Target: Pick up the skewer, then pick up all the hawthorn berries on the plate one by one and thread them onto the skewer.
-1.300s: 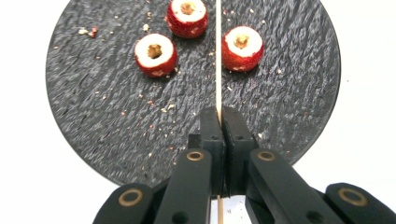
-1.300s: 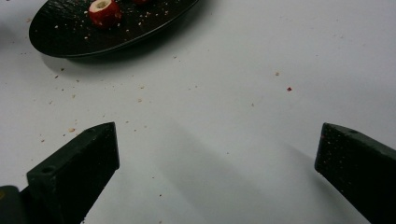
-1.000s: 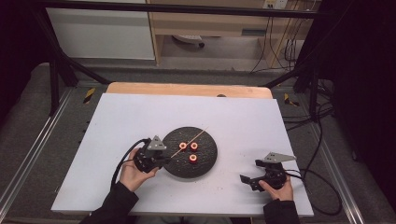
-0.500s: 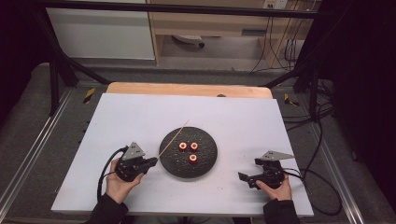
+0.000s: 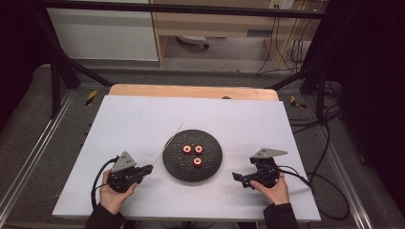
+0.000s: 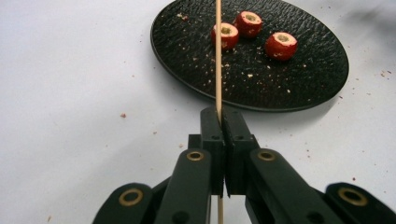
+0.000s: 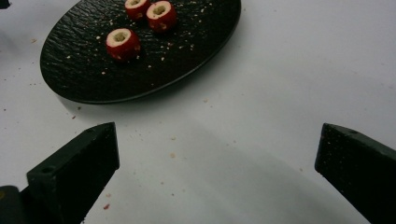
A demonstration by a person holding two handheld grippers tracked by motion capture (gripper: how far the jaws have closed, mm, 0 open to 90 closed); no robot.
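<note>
A round black plate [image 5: 177, 168] [image 6: 299, 79] [image 7: 70, 70] lies mid-table with three cored red fruit pieces [image 5: 192, 152] [image 6: 252, 23] [image 7: 122, 44] on it. My left gripper [image 5: 148, 169] [image 6: 223, 116] is left of the plate, shut on a thin wooden skewer [image 5: 168, 141] [image 6: 218, 56] that slants up past the plate's left edge. My right gripper [image 5: 237, 177] [image 7: 217, 154] rests to the plate's right, jaws wide open with nothing between them.
The white table board [image 5: 143, 119] carries scattered crumbs near the plate. A wooden strip [image 5: 191, 91] runs along its far edge. Cables [image 5: 325, 191] trail off the right side; metal rails flank both sides.
My left gripper has drawn back from the plate toward the near left, taking the skewer with it. The right gripper has shifted slightly.
</note>
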